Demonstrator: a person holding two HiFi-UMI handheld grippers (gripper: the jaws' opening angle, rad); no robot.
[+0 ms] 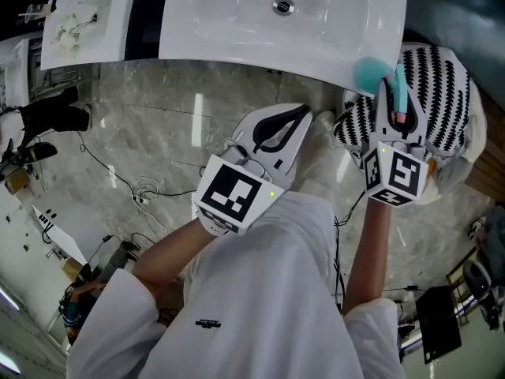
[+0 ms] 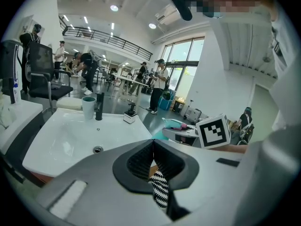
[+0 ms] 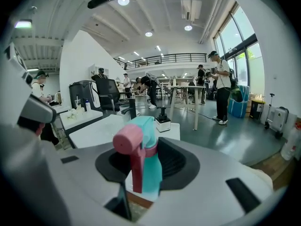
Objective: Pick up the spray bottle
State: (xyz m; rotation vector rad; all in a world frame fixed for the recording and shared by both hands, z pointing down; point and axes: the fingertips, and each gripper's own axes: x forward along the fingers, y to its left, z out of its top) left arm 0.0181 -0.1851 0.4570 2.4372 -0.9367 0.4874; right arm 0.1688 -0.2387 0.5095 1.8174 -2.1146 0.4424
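Observation:
The spray bottle [image 3: 146, 166] is teal with a pink nozzle and trigger. It stands upright between the jaws of my right gripper [image 3: 149, 147], whose pads press on its neck and body. In the head view the bottle [image 1: 369, 71] shows by the right front corner of the white sink counter [image 1: 237, 30], with the right gripper [image 1: 392, 85] around it. Whether its base rests on the counter is hidden. My left gripper [image 1: 302, 115] hangs in front of the counter, shut and holding nothing; its jaws [image 2: 152, 147] meet at the tips.
A black-and-white patterned bag [image 1: 442, 85] lies right of and under the right gripper. On the basin's far rim stand a teal cup [image 2: 88, 107], a black faucet [image 2: 99, 106] and a soap dispenser [image 2: 130, 115]. Cables [image 1: 142, 196] trail over the marble floor. Several people stand in the hall behind.

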